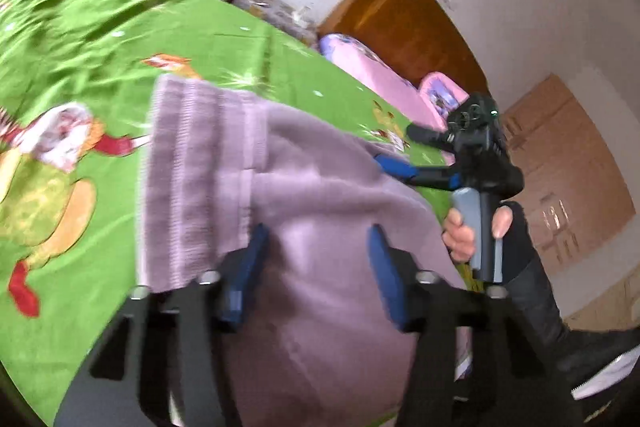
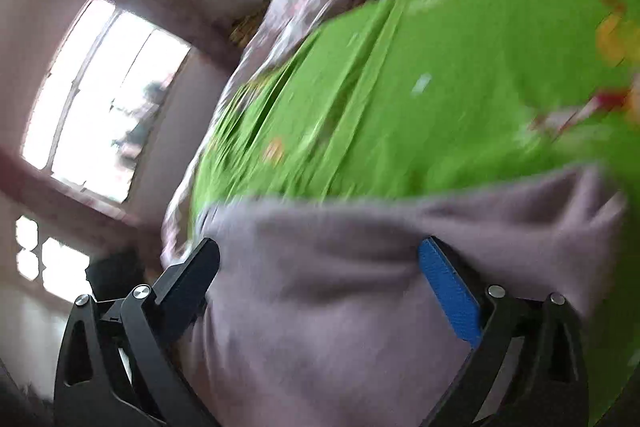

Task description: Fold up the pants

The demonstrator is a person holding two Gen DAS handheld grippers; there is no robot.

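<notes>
From my left wrist camera, the pants [image 1: 280, 195] lie across the green cartoon-print bedsheet [image 1: 80, 39], their ribbed waistband [image 1: 192, 163] lying on the sheet ahead and to the left of my fingers. My left gripper [image 1: 316, 267] hangs over the mauve cloth with its blue pads [image 1: 248, 267] wide apart and nothing between them. Further right I see my right gripper [image 1: 404, 167], in my right hand [image 1: 476, 231], reaching in at the far edge of the fabric; from here I cannot tell whether those jaws have closed on anything. I judge the step in hand to be taking hold for a fold, and to do it well I should lower both tools to the same edge, pinch every layer together, and lift evenly so the crease runs straight and the waistband stays square. Pink cushions [image 1: 376, 67] and a wooden headboard [image 1: 400, 15] sit beyond the bed.

From my right wrist camera the picture is smeared by motion. My right gripper [image 2: 320, 279] is spread wide, one blue pad [image 2: 448, 291] showing, with the pants [image 2: 320, 299] bunched in soft ridges between and beneath the fingers; they seem to straddle the cloth, not clamp it. The fabric looks thick, fleecy and limp, likely to sag and slip if I grab too little. The green bedsheet [image 2: 440, 67] fills the view above, a bright window [image 2: 104, 95] to the left.
</notes>
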